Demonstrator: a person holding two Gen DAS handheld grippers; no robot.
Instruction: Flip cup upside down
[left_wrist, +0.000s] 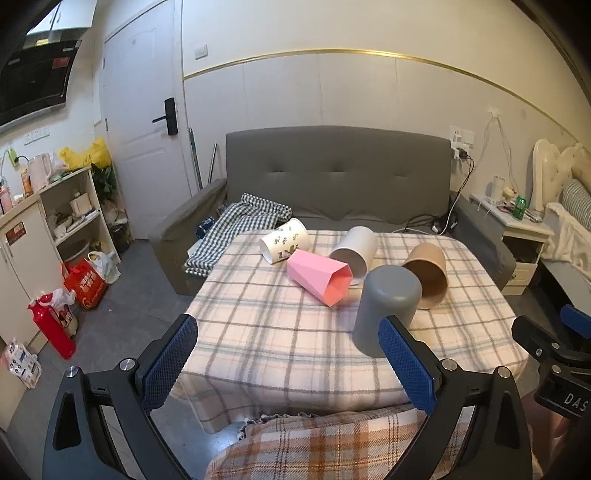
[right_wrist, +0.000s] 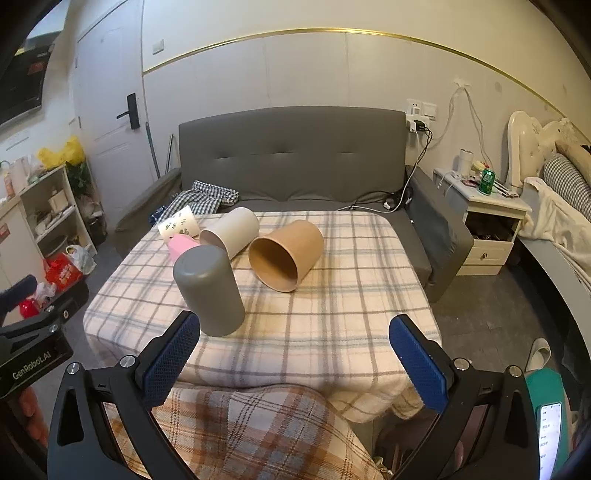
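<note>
home studio | sofa (right_wrist: 291, 155) | bed (right_wrist: 561, 206) | range hood (left_wrist: 33, 77)

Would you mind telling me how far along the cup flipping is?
Done: the grey cup stands upside down. In hand: nothing; the left gripper and right gripper are both open. Left: the brown cup, white cup, pink cup and patterned cup lie sideways.

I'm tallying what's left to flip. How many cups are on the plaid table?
5. The grey cup stands upside down nearest the grippers; the pink cup, white cup, brown cup and leaf-print cup lie on their sides behind it. None seems hidden.
</note>
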